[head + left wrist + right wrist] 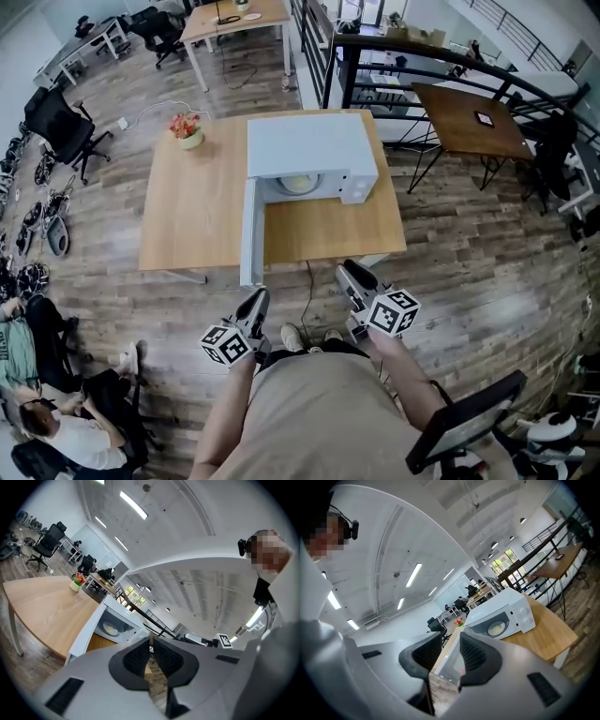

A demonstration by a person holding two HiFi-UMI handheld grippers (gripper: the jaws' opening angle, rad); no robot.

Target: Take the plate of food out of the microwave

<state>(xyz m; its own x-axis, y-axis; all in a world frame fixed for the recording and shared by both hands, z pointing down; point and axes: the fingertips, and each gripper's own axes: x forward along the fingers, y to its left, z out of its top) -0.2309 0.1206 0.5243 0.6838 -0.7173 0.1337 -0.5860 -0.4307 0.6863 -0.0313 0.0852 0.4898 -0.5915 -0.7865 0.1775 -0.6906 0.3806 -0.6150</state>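
While the round pale plate of food (297,184) sits inside the white boxy microwave (314,141), its white door (249,232) swung open toward the person, nothing is lifted: this looks like the approach step. The microwave stands on a light wooden bench (192,216). The next move likely calls for reaching level into the cavity past the door and taking the plate's rim. Left gripper (255,302) and right gripper (352,277) are at the person's waist, short of the bench edge, pointing at the microwave. Fingers (138,658) are narrow on both, with a slim gap and nothing between.
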